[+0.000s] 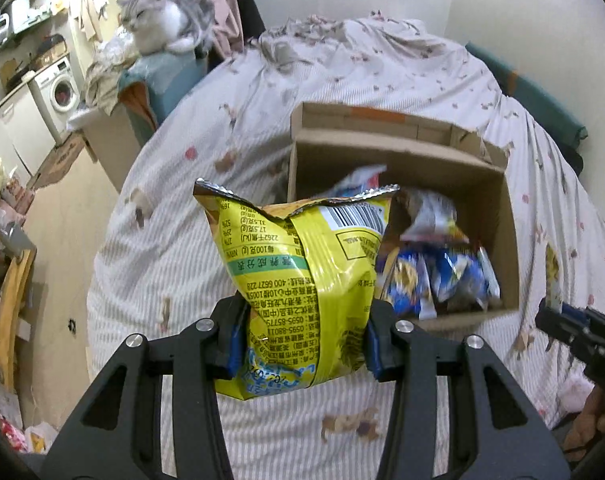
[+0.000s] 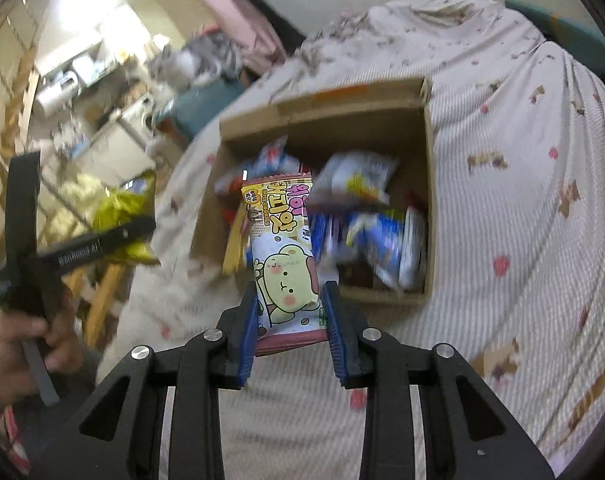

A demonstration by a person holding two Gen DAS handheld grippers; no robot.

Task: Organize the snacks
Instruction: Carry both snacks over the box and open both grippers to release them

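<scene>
Bed (image 1: 262,128): box (image 1: 506,216) already part-filled with snacks. Left gripper (image 1: 302,344) clamps chip bag (image 1: 302,264); right gripper (image 2: 292,320) clamps wafer pack (image 2: 282,256). Both await boxing.

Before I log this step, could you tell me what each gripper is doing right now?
Left gripper: closed on the yellow chip bag.
Right gripper: closed on the cartoon snack packet.

Dim indoor light, fisheye-bent edges, motion blur throughout.
</scene>
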